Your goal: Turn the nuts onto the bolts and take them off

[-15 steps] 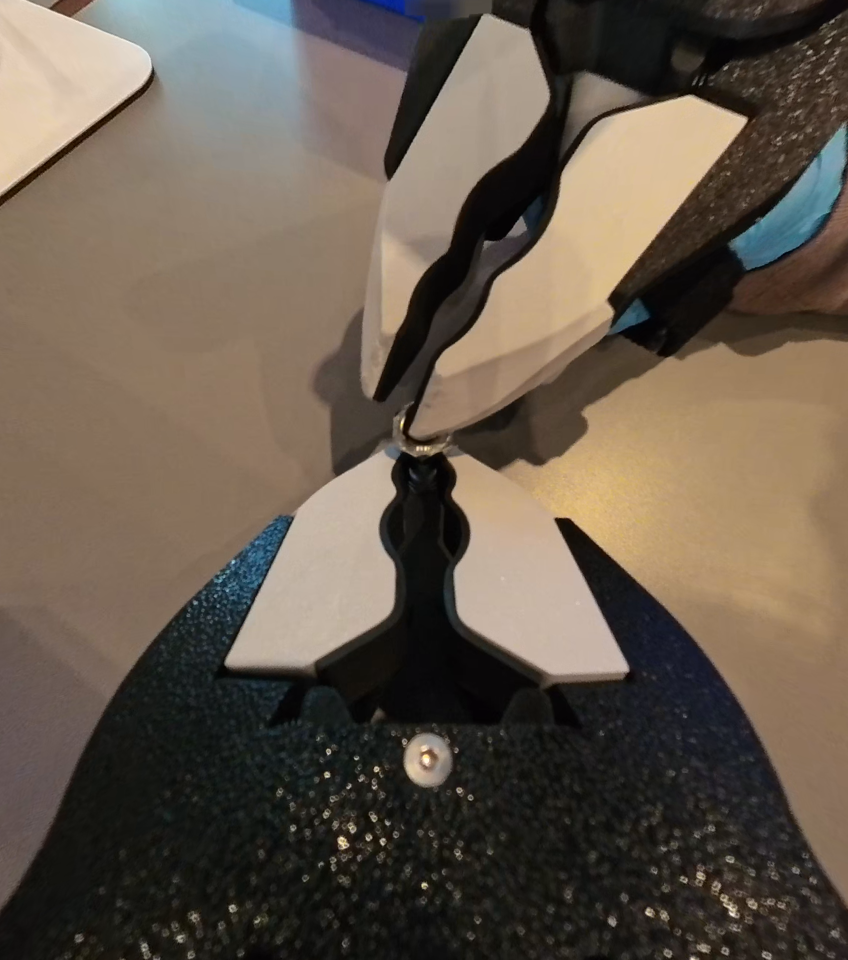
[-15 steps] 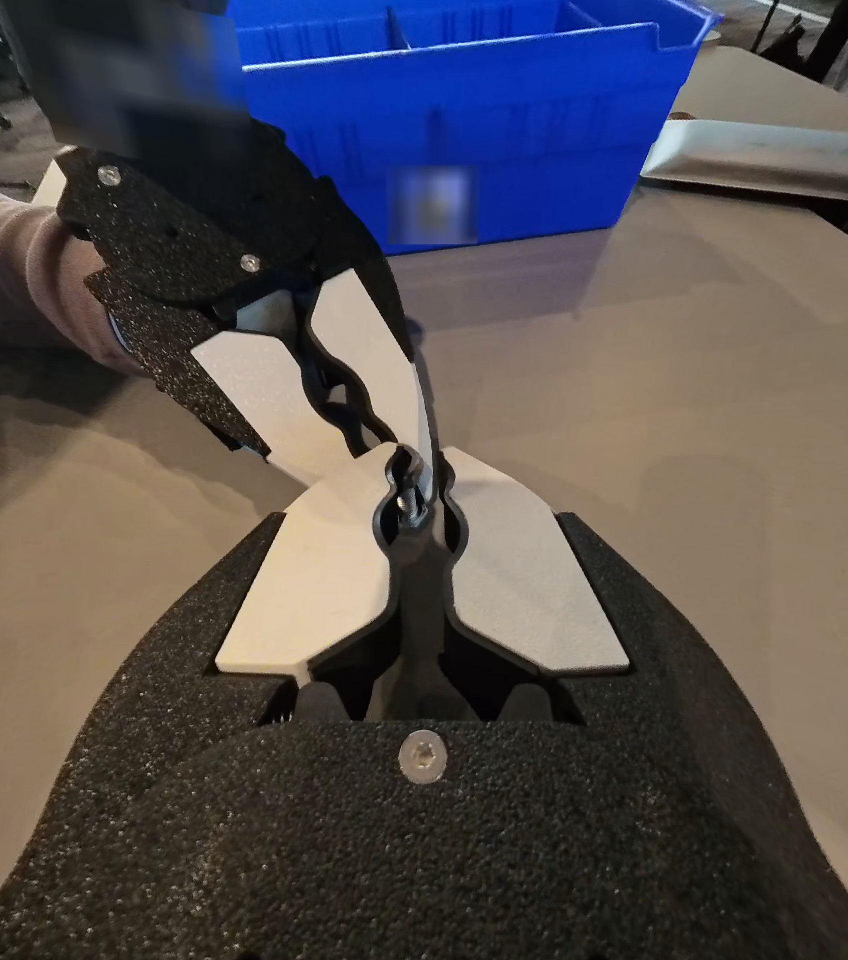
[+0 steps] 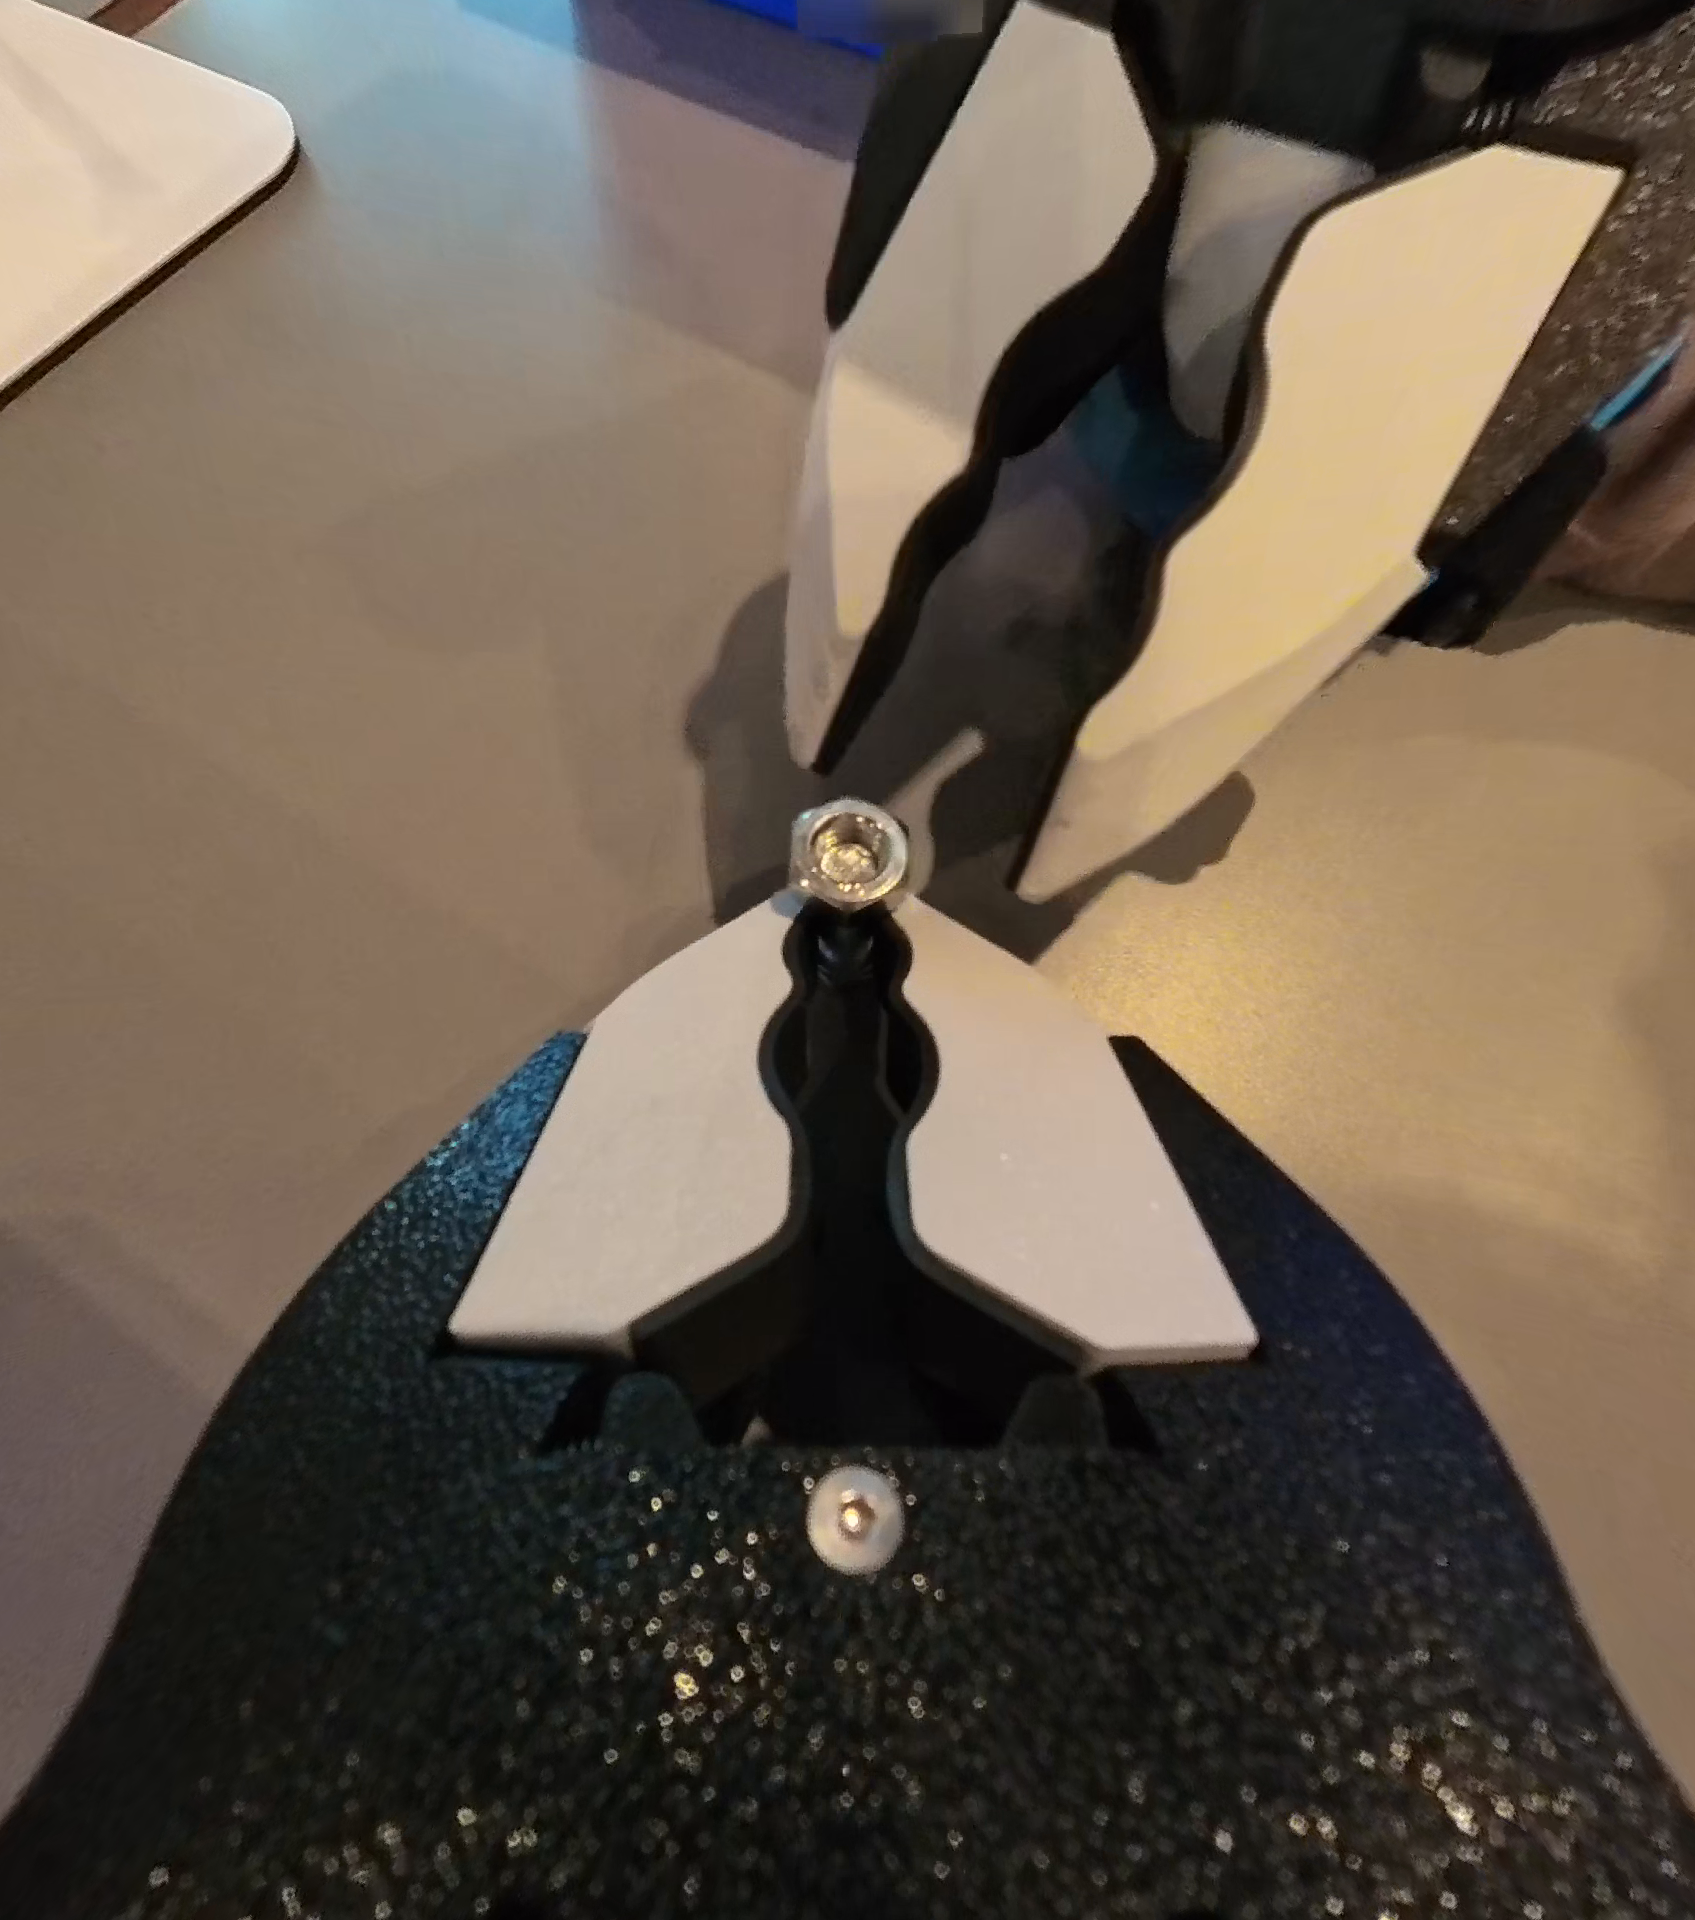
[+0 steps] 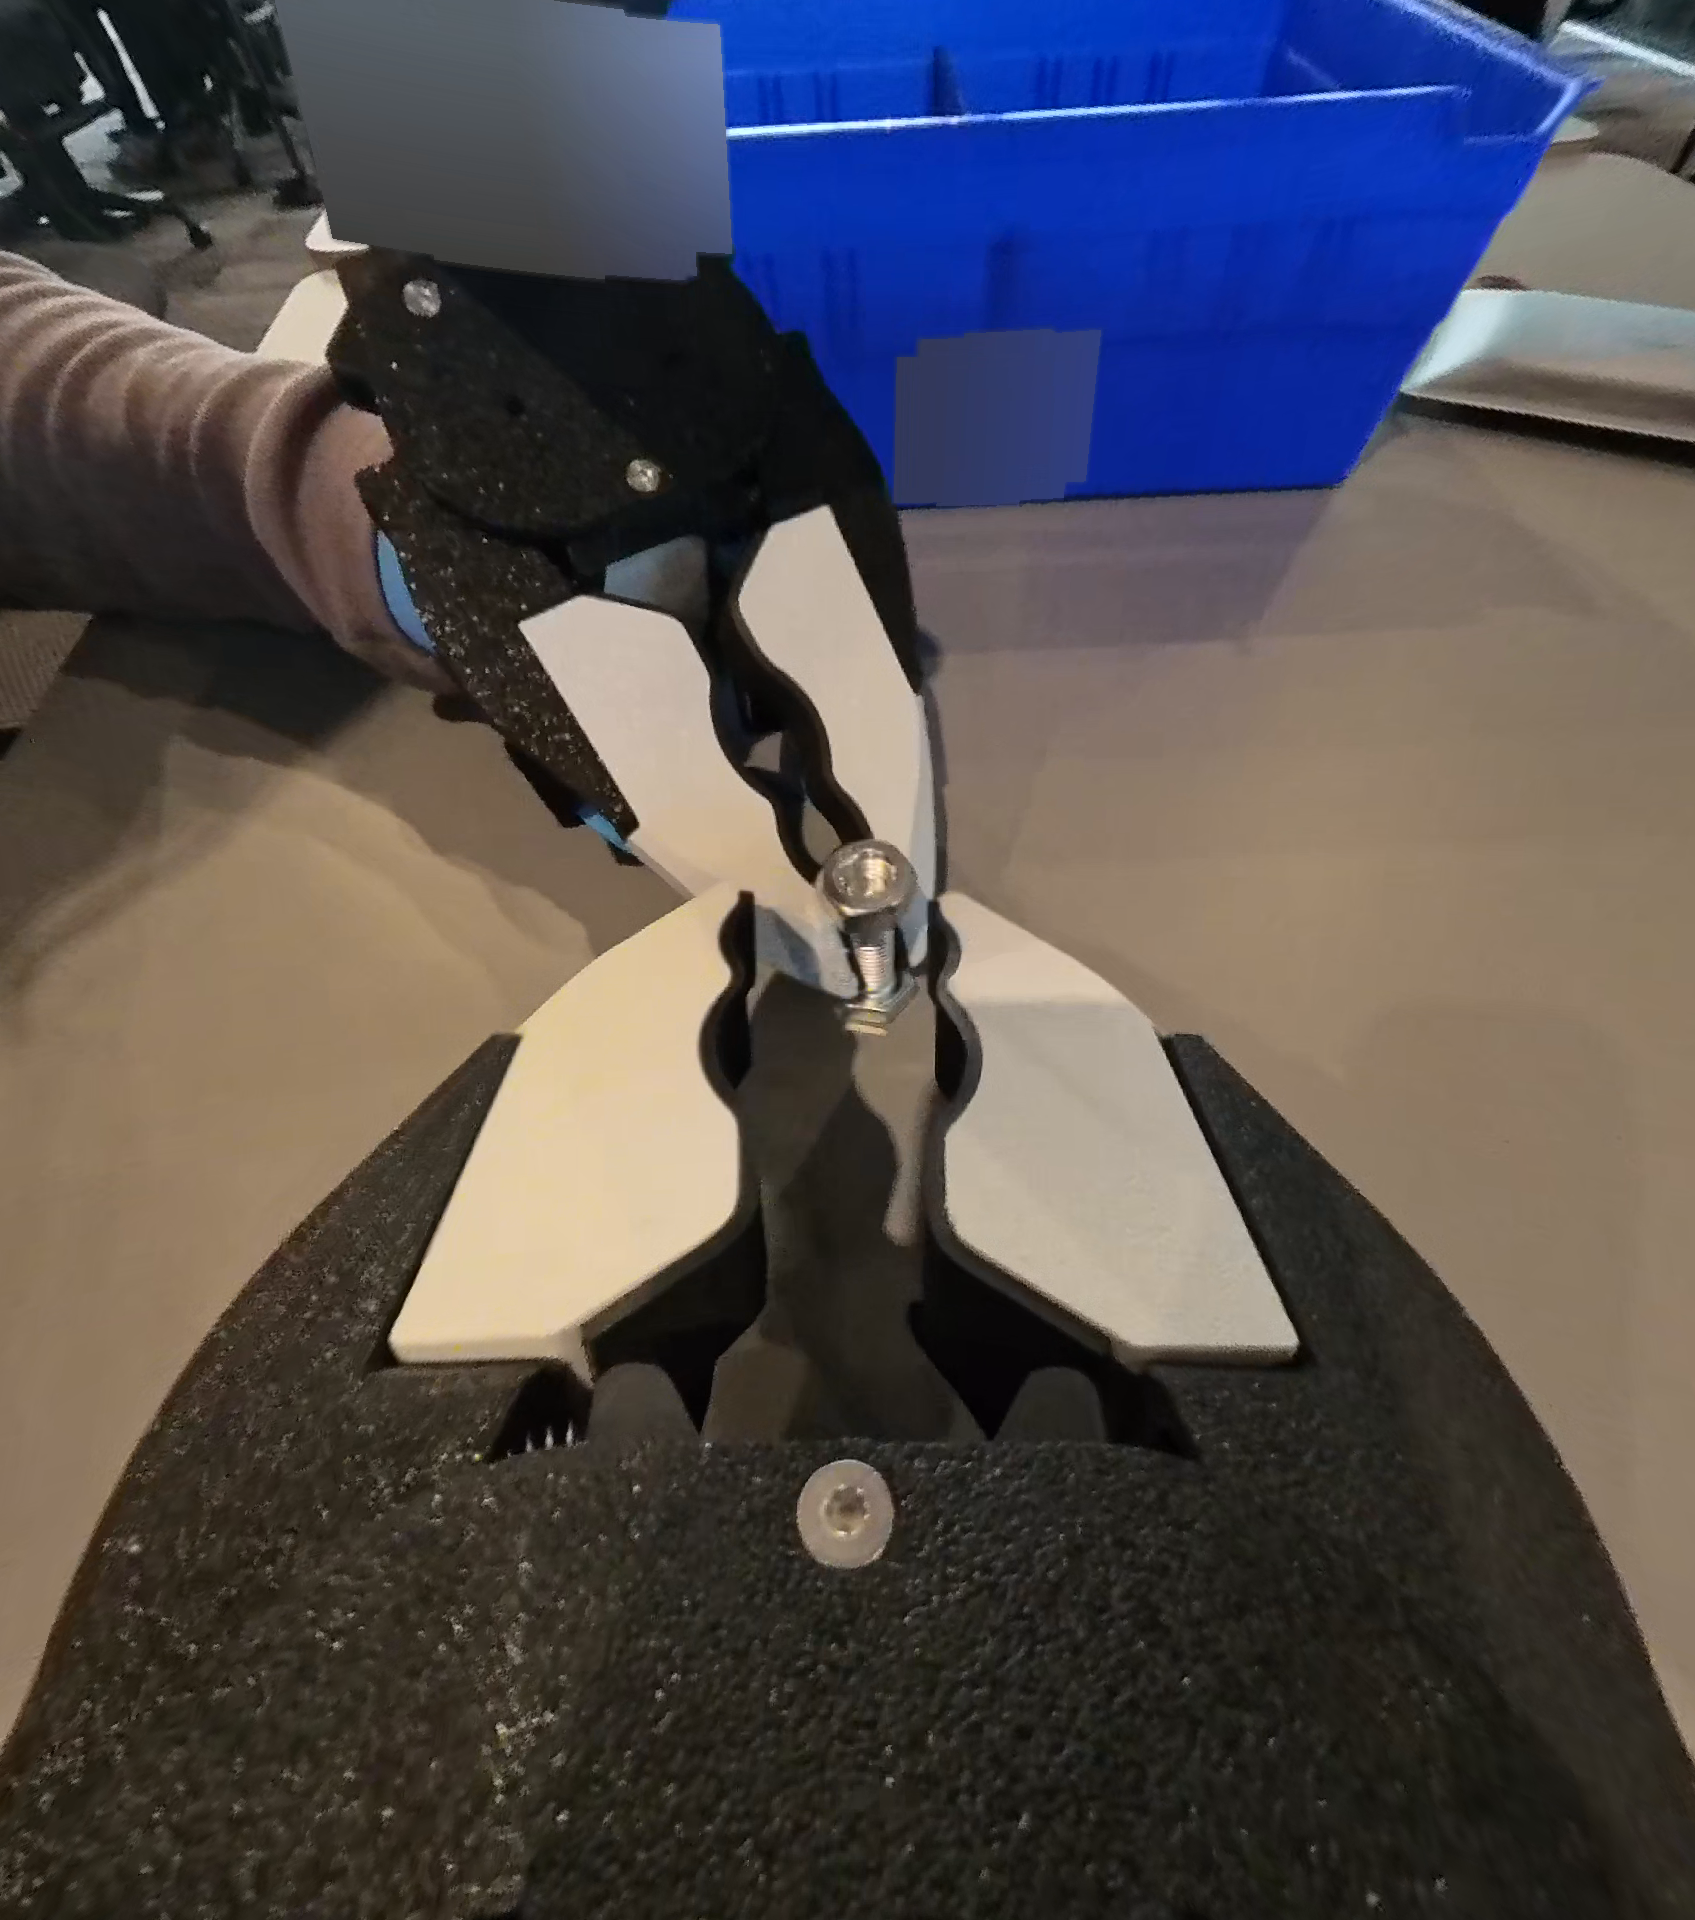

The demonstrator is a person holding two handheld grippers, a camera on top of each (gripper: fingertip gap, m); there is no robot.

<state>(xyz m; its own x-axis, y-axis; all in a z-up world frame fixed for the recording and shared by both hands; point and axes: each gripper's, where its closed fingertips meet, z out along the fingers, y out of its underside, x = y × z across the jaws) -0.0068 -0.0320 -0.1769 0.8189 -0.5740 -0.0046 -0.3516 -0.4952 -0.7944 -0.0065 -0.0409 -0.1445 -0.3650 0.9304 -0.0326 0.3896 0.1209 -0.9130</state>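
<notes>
Bolt [image 4: 869, 930] and nut [image 4: 879, 1010] sit together at the tips of the left claw [image 4: 864, 914]: in the right wrist view we see the silver bolt pinched between the left claw's pale fingers [image 4: 853, 675], socket head toward the camera, threaded shank running down to a nut threaded on near its lower end. In the left wrist view the nut [image 3: 850, 854] faces us end-on, the bolt tip [image 3: 841, 858] showing in its hole, just past the left claw [image 3: 848, 914], whose tips are closed narrow on the dark shank.

The right claw [image 3: 926, 821] stands a little apart from the nut in that view, spread wide, one fingertip [image 3: 822, 727] just above the nut and the other off to the right, holding nothing. From its own camera, the right claw [image 4: 838, 935] shows the same wide gap, with bolt and nut lying between its tips without our being able to see any contact.

All of this hangs over a grey-brown bench [image 4: 1342, 831]. A blue bin [image 4: 1186, 260] with dividers stands at the far side, a flat metal sheet [image 4: 1601, 364] beside it. A white tray [image 3: 74, 208] lies at the far left of the bench. A sleeve [image 4: 74, 436] reaches in behind the left claw.
</notes>
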